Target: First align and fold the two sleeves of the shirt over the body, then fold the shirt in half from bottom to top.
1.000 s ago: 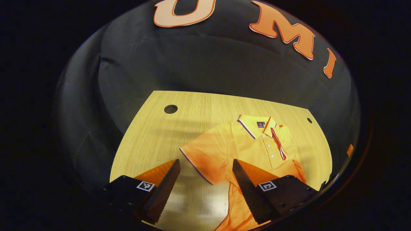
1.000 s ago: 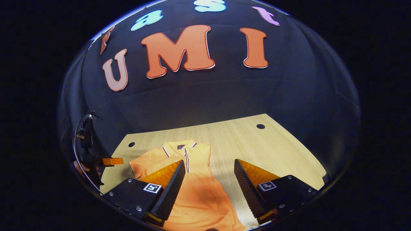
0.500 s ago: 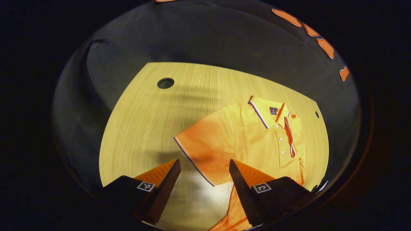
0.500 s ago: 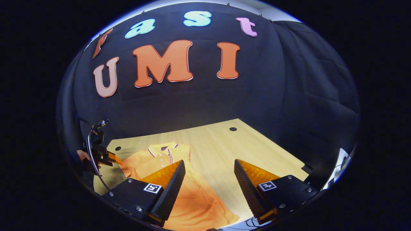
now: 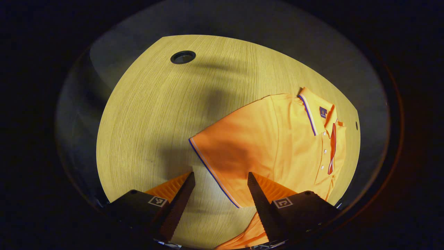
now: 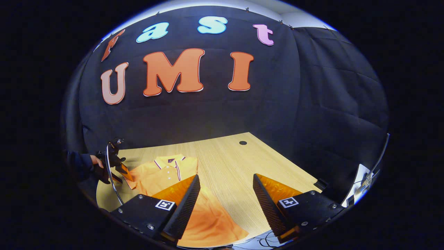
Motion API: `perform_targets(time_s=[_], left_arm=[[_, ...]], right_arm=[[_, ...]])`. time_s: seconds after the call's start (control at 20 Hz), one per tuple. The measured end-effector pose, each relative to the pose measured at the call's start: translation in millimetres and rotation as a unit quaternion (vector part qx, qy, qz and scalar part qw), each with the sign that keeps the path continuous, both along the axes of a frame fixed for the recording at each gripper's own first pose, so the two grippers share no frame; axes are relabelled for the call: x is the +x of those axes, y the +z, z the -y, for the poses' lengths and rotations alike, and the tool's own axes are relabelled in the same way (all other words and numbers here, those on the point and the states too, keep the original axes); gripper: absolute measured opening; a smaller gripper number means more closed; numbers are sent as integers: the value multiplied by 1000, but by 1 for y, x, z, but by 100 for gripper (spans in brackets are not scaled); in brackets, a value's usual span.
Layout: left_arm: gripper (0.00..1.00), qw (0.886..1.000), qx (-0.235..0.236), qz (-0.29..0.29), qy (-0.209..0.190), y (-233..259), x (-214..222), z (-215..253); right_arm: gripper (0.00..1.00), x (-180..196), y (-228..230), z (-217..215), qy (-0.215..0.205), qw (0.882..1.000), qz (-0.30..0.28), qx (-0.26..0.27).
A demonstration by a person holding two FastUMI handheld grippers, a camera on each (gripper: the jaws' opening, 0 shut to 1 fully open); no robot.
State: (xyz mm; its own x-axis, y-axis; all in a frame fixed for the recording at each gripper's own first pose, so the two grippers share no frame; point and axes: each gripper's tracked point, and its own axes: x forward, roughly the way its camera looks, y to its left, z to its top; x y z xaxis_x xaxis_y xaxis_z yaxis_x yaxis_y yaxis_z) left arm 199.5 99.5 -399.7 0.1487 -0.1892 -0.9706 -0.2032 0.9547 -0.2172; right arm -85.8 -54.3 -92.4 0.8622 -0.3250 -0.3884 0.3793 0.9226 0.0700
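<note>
Shirt point(image 5: 277, 146): lying flat on the table point(image 5: 145, 114), left sleeve point(image 5: 222, 159) spread.
Left gripper point(image 5: 220, 177): hovering over the sleeve hem, jaws released.
Right gripper point(image 6: 225, 180): hanging above the table, jaws released.

A pale wooden table point(image 5: 145, 114) is taking up most of the left gripper view, with a round dark hole point(image 5: 182, 57) sitting near its far corner. In the right gripper view, thin cables point(image 6: 263, 239) are trailing off the table's near edge.

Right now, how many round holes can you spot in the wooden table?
2: one large round hole near the light wooden table's far left corner, one small hole beyond the orange polo shirt's collar. Others may be hidden.
</note>
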Motion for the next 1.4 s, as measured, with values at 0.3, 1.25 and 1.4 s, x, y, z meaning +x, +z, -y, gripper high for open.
perform_targets(time_s=[0.3, 1.25, 1.4], left_arm=[[51, 998, 55, -15, 1, -7, 11, -4], [8, 973, -94, 189, -99, 108, 53, 101], [12, 966, -112, 201, -122, 119, 57, 131]], right_arm=[[93, -8, -13, -3, 9, 1000, -24, -3], [93, 3, -26, 0, 59, 996, -58, -39], [94, 2, -22, -2, 70, 995, -56, -49]])
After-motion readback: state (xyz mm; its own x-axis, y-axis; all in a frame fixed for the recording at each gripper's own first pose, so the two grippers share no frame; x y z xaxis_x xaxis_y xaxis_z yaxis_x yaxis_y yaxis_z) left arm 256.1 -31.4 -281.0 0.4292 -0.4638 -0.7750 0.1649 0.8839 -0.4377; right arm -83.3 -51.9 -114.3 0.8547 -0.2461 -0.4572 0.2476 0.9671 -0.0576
